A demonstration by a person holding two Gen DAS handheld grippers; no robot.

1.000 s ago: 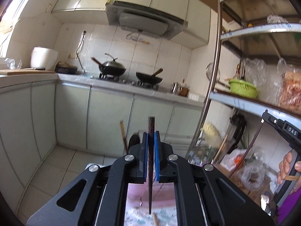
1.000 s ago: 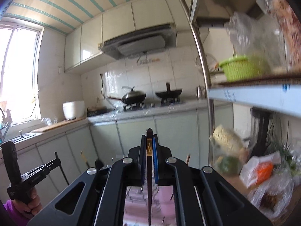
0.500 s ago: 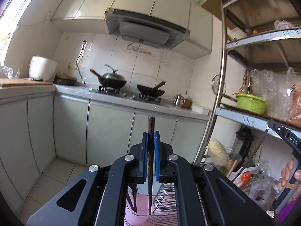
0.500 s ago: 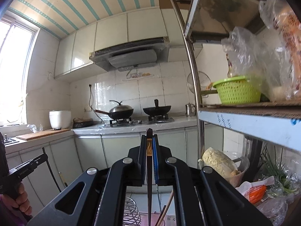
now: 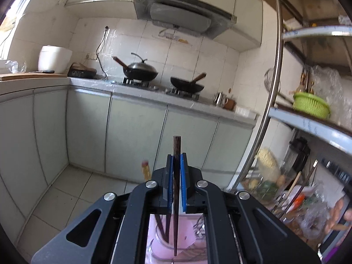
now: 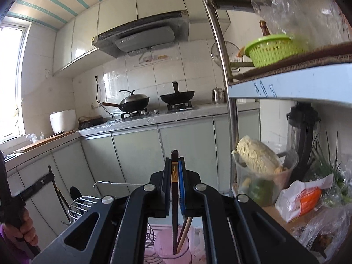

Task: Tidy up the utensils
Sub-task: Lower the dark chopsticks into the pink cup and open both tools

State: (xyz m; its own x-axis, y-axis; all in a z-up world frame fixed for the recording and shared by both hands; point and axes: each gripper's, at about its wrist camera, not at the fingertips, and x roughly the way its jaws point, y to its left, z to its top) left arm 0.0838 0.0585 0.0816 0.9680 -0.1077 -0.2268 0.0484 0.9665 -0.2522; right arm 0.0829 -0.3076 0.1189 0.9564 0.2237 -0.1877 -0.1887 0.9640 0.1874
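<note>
My left gripper (image 5: 176,160) is shut on a dark wooden chopstick (image 5: 175,198) held upright; its lower tip hangs over a pink utensil cup (image 5: 167,239) that holds other dark chopsticks. My right gripper (image 6: 175,162) is shut on a dark chopstick (image 6: 174,206) with a gold mark; its lower end reaches into the pink cup (image 6: 173,250), beside other chopsticks. A wire rack (image 6: 83,204) stands left of the cup. The left gripper shows at the left edge of the right wrist view (image 6: 33,189).
A metal shelf unit (image 6: 231,114) stands at the right with a green basket (image 6: 272,49), a tub of food (image 6: 261,171) and bags. Cabinets (image 5: 136,136) and a stove with two woks (image 5: 140,71) lie ahead.
Both grippers lowered with their chopsticks; the pink cup came under them. The right chopstick's tip now sits inside the cup and the left chopstick hangs over it.
</note>
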